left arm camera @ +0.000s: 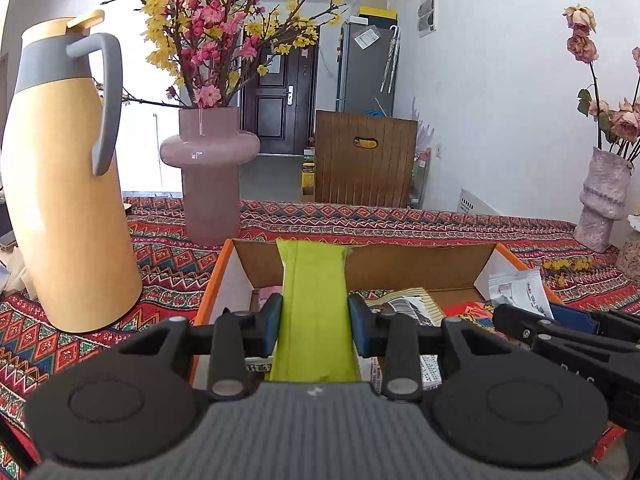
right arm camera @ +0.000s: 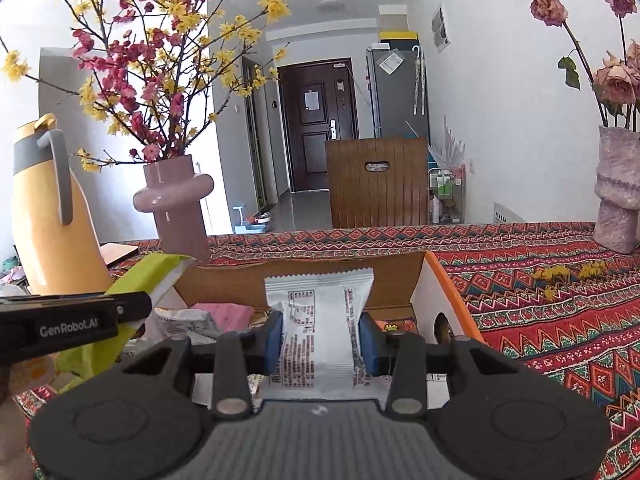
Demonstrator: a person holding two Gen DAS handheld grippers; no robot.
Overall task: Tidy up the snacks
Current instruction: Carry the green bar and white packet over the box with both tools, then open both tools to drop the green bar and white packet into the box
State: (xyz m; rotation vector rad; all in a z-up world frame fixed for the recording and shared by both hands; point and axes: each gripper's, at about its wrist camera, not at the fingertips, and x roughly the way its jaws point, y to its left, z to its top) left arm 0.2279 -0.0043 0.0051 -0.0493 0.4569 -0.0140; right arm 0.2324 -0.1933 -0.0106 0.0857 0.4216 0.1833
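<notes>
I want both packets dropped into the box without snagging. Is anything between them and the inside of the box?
Nothing visible blocks either. The green packet in the left gripper and the white packet in the right gripper are over the open cardboard box; only loose snacks lie below.

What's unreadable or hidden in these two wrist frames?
- Box floor, left wrist view: hidden by green packet and the gripper body.
- White packet print, right wrist view: too small to read.
- Pink packet, right wrist view: mostly covered by other packets.
</notes>
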